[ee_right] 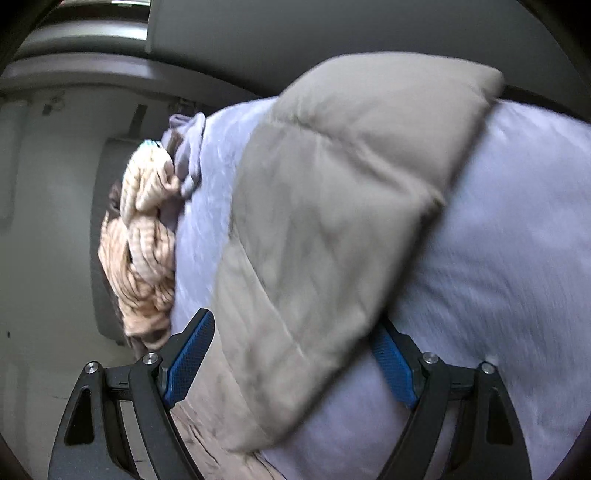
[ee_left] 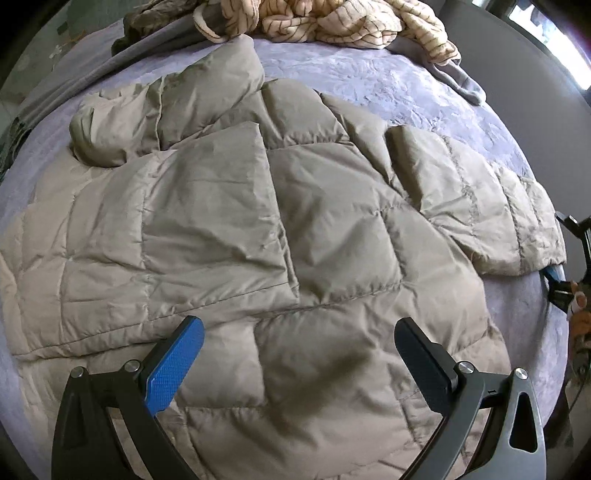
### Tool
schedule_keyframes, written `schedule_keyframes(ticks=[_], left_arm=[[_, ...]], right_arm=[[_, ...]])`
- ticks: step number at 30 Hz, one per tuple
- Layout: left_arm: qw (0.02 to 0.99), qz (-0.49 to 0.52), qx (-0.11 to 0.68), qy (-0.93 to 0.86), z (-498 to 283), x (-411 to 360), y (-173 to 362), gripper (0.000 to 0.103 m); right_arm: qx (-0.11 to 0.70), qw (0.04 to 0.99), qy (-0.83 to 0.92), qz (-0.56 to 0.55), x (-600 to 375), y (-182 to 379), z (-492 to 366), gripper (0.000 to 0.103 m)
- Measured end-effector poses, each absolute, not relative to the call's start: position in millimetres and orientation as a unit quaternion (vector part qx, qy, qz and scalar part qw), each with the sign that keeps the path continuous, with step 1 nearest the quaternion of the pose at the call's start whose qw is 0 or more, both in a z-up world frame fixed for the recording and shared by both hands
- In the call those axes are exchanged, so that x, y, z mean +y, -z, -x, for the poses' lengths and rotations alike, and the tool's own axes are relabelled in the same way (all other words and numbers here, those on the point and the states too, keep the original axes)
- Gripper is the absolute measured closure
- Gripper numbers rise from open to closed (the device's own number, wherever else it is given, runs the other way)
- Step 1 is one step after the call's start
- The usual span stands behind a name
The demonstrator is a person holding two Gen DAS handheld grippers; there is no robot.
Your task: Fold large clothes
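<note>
A beige quilted puffer jacket [ee_left: 295, 221] lies spread on a lavender bed cover [ee_left: 388, 85]. One sleeve is folded across its chest and the other sleeve [ee_left: 498, 206] stretches to the right. My left gripper [ee_left: 299, 332] hovers open over the jacket's lower body, with nothing between its fingers. My right gripper [ee_left: 561, 251] shows at the right edge, by that sleeve's cuff. In the right wrist view the sleeve [ee_right: 332, 206] lies between the wide-open fingers of my right gripper [ee_right: 295, 325] and covers the right fingertip. The picture is blurred, and I see no pad pressing on the cloth.
A crumpled cream striped garment [ee_left: 332, 22] lies at the far edge of the bed, also seen as a cream heap [ee_right: 147, 229] in the right wrist view. A grey garment [ee_left: 458, 77] lies beside it. The bed's right edge [ee_left: 546, 332] is close to the cuff.
</note>
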State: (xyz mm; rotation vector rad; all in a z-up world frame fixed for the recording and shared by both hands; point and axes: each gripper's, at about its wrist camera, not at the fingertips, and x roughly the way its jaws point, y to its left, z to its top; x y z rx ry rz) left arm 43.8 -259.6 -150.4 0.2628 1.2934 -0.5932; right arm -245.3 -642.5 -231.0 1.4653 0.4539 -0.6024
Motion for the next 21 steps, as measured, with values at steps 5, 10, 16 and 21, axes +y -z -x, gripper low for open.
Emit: schedule_keyframes(ticks=[5, 10, 16, 21], left_arm=[[0.753, -0.111, 0.593, 0.263, -46, -254, 148, 0.000], [0.761, -0.093, 0.593, 0.246, -53, -232, 141, 0.000], [0.767, -0.075, 0.590, 0.241, -64, -198, 137, 0.000], [0.779, -0.057, 0.586, 0.214, -75, -159, 134, 0.000]], right_arm=[[0.164, 0.653, 0.239, -0.700, -663, 233, 237, 0.017], [0.164, 0.629, 0.209, -0.731, -663, 235, 224, 0.090], [0.176, 0.687, 0.176, -0.683, -642, 189, 189, 0.096], [0.227, 0.774, 0.105, -0.582, -583, 118, 118, 0.096]])
